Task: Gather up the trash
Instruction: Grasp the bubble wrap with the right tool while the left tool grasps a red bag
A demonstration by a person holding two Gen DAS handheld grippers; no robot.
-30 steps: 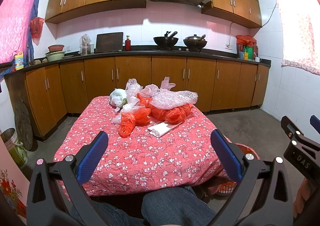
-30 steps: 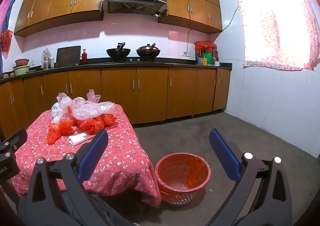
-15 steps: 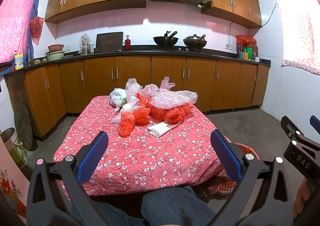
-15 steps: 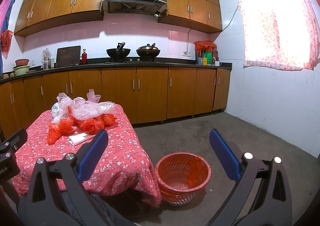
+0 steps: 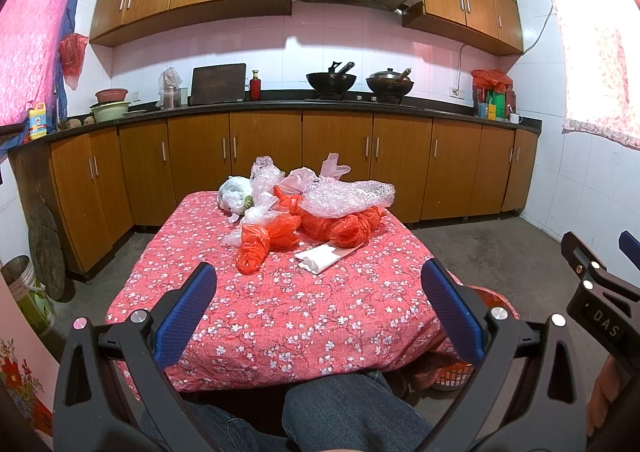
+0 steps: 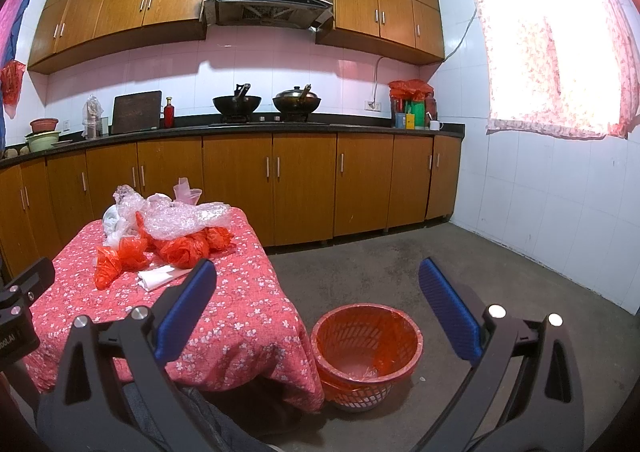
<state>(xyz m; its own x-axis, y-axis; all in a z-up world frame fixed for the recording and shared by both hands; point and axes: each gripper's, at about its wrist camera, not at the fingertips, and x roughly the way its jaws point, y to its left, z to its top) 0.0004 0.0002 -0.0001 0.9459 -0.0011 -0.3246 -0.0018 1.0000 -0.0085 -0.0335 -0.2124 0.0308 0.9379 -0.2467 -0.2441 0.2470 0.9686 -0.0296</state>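
The left gripper [image 5: 318, 302] is spread wide at the bottom of its frame and holds nothing; the right gripper [image 6: 318, 306] is also wide and empty. At the centre of the left view, the trash [image 5: 308, 211] lies in a heap on the far half of the table [image 5: 280, 316]: orange bags, bubble wrap and a white paper. In the right view the bin [image 6: 366, 352] stands on the floor at lower centre, just beside the table's corner, well apart from the heap.
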